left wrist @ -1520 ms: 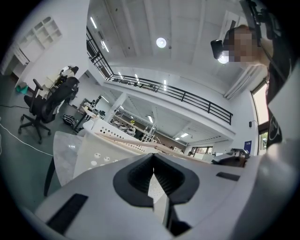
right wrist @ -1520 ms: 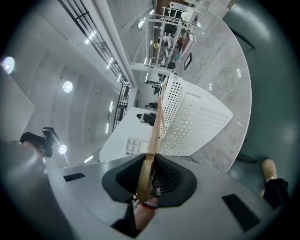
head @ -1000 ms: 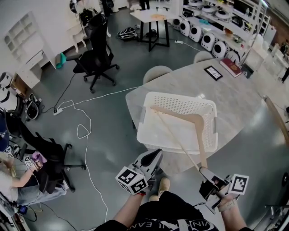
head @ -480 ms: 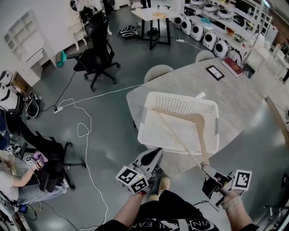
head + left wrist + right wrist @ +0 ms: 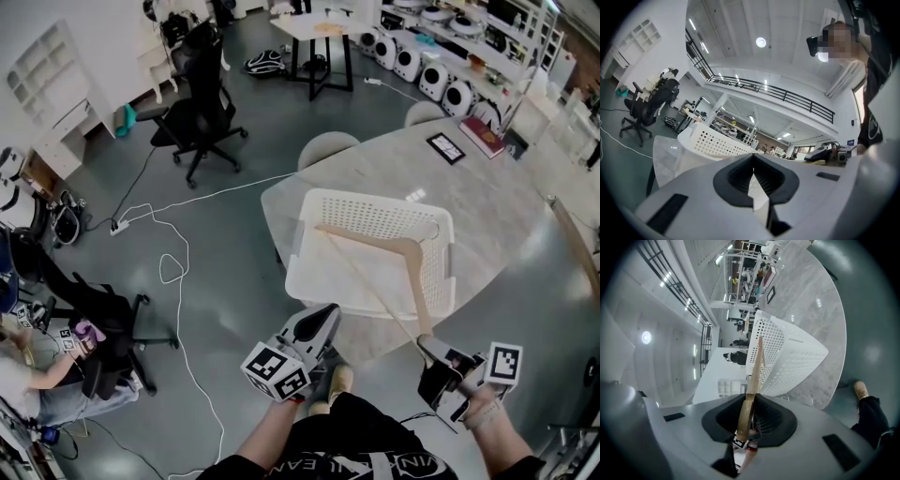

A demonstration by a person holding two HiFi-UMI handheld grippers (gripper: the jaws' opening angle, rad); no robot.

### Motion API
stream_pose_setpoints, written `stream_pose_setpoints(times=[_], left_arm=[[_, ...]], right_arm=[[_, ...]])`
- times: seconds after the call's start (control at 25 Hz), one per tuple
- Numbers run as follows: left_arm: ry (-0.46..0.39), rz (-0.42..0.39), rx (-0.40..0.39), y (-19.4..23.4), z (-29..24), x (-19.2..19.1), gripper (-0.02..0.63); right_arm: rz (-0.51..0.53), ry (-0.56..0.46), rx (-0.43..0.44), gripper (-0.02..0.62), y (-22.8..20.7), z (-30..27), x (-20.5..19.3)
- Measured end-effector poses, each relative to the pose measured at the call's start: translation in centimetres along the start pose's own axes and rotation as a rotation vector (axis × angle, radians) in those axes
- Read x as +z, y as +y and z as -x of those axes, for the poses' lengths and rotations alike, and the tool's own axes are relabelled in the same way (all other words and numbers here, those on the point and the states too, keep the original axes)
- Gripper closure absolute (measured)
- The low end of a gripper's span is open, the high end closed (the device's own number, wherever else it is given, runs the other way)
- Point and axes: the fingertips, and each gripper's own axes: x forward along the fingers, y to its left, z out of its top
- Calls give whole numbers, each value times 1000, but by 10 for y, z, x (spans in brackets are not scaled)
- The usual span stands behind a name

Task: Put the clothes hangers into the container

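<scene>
A white perforated basket (image 5: 375,202) stands on the marble table (image 5: 487,206), near its front edge. A wooden clothes hanger (image 5: 412,281) lies slanted across the basket, its bend over the basket's right side and one arm reaching down over the front rim. My right gripper (image 5: 433,358) is shut on the end of that arm, just off the table edge. In the right gripper view the hanger (image 5: 752,380) runs from between the jaws up to the basket (image 5: 797,359). My left gripper (image 5: 317,328) hovers shut and empty at the front left of the basket (image 5: 712,143).
A red book (image 5: 483,139) and a dark framed tablet (image 5: 443,150) lie at the table's far end. Two round chairs (image 5: 323,150) are tucked under the table. A black office chair (image 5: 192,122) and a white cable (image 5: 173,272) occupy the floor to the left.
My right gripper has rolled a little and edged to the right, with the hanger still in it. The hanger stays across the basket. The left gripper has not moved.
</scene>
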Motion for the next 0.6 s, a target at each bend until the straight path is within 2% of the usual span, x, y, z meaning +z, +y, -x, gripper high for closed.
stream_pose_setpoints(times=[0.6], left_arm=[[31,-35,-15,-9,-10,3,597]], right_arm=[[-48,-97,-77,525,-2,-22,0]])
